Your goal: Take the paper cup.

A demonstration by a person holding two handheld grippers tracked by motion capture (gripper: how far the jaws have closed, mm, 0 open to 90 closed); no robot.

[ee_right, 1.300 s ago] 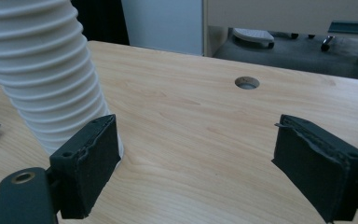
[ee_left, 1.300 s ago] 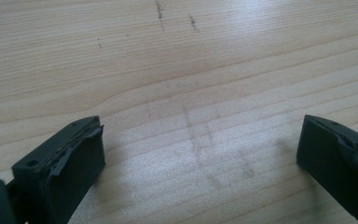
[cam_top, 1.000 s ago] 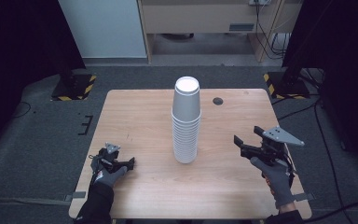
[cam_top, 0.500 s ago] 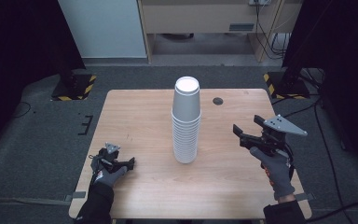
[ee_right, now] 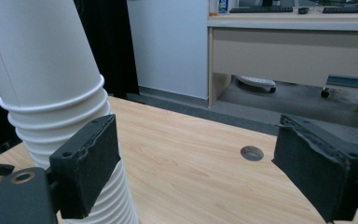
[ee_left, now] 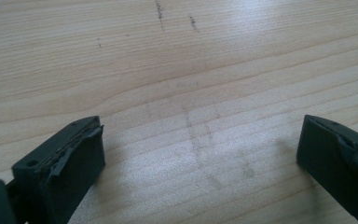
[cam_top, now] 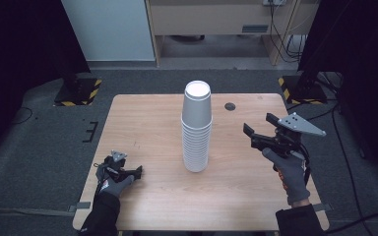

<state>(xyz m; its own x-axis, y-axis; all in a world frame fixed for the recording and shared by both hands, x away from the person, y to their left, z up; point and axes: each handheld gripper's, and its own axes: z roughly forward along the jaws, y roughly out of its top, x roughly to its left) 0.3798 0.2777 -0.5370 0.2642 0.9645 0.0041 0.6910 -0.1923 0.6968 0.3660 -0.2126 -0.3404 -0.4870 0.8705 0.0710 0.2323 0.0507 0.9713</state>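
A tall stack of white cups [cam_top: 197, 129] stands upright near the centre of the bench [cam_top: 147, 123]. The right gripper [cam_top: 260, 132] is raised off the bench to the right of the stack, jaws spread wide and holding nothing, aimed toward the upper cups. The left gripper [cam_top: 128, 172] rests low near the front left corner, jaws likewise released over bare wood. Judged step: approach to the stack. The next move likely calls for the right jaws to straddle the top cup squarely without tipping the stack.
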